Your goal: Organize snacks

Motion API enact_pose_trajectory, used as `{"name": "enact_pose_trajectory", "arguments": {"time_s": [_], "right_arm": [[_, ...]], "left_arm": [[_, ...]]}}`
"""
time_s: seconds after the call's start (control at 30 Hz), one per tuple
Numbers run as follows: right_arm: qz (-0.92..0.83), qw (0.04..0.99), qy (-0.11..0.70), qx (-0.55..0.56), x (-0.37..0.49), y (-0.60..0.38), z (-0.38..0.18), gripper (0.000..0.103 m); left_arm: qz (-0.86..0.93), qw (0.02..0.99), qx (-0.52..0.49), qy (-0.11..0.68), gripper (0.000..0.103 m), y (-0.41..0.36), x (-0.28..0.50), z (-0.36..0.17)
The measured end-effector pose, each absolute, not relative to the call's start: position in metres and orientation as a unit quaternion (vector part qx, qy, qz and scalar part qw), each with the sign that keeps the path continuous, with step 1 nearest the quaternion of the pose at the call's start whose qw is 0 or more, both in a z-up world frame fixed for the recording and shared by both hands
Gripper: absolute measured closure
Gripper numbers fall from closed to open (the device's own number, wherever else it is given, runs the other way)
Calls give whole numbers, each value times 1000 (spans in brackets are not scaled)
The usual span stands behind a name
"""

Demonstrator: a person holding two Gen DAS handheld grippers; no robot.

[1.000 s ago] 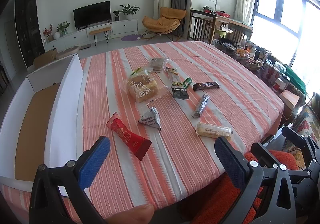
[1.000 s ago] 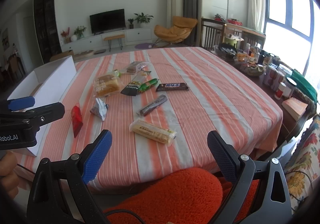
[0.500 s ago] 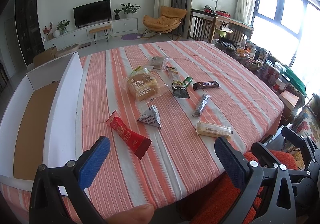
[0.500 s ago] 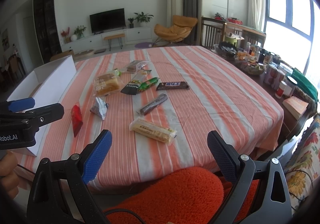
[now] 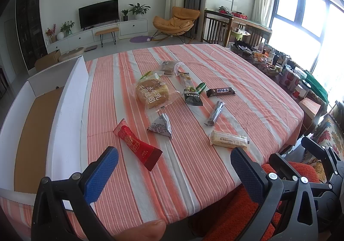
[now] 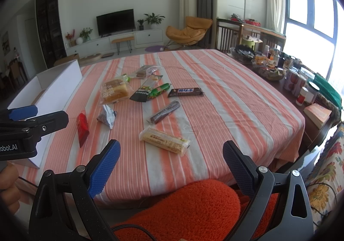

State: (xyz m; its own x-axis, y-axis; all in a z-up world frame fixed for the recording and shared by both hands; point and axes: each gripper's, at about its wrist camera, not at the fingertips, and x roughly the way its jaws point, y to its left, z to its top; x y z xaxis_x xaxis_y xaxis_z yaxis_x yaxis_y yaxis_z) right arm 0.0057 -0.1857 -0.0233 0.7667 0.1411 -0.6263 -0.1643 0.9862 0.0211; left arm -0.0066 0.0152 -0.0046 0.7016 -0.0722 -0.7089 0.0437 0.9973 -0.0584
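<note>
Snacks (image 5: pixel 138 146) look light, crinkly, probably slippery (bread (image 5: pixel 152 95) squashes) — pinch wrapper ends; both claws, left gripper (image 5: pixel 172 162) and right gripper (image 6: pixel 171 158), gape empty.

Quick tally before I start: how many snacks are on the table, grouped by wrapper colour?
Red: 1, the red packet
Silver-grey: 1, the triangular pouch
Clear or pale: 3, the bread bag, the brownie bag, the wafer bar
Dark: 3, the chocolate bar, the thin stick, the black-tipped pack
Green: 1, the green pack
Total: 9
</note>
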Motion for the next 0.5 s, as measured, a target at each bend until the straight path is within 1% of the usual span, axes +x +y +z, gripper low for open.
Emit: {"name": "enact_pose_trajectory", "arguments": {"time_s": [0.5], "right_arm": [[83,938,335,-15,6,-184,-27,5]], "left_arm": [[-32,922,-19,386,0,16,-6,-5]]}}
